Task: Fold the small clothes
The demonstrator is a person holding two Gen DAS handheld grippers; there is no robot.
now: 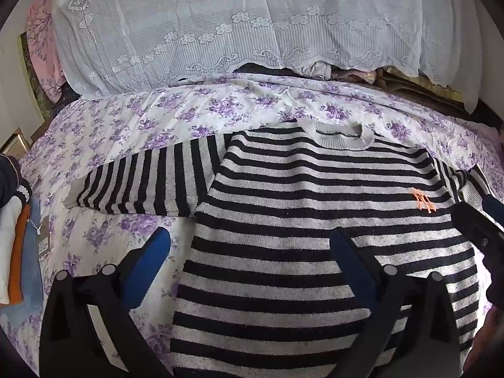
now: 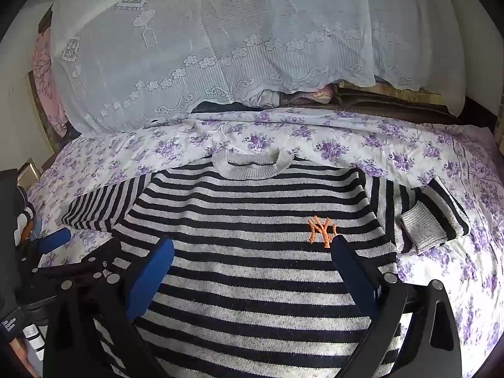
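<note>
Striped sweater (image 2: 252,252) spread flat, front up, on the floral bedsheet (image 2: 362,145), collar toward the lace cover (image 2: 220,47). Left sleeve (image 1: 141,182) stretched out sideways; right sleeve (image 2: 431,217) folded back with cuff on top. Left claw (image 1: 250,261) apart, straddling the sweater's edge. Right claw (image 2: 252,264) apart above the chest, near the orange logo (image 2: 323,228). Stacked clothes (image 1: 19,252) at far left.

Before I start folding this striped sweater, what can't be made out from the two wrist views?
- Striped sweater hem: cut off by the bottom edge and hidden behind the gripper bodies in both views.
- Its right sleeve: lies doubled over in the right wrist view, underside hidden; in the left wrist view the right gripper covers it.
- Items under the lace cover: only a sliver shows below its edge.
- Folded pile: cut off by the left edge.
</note>
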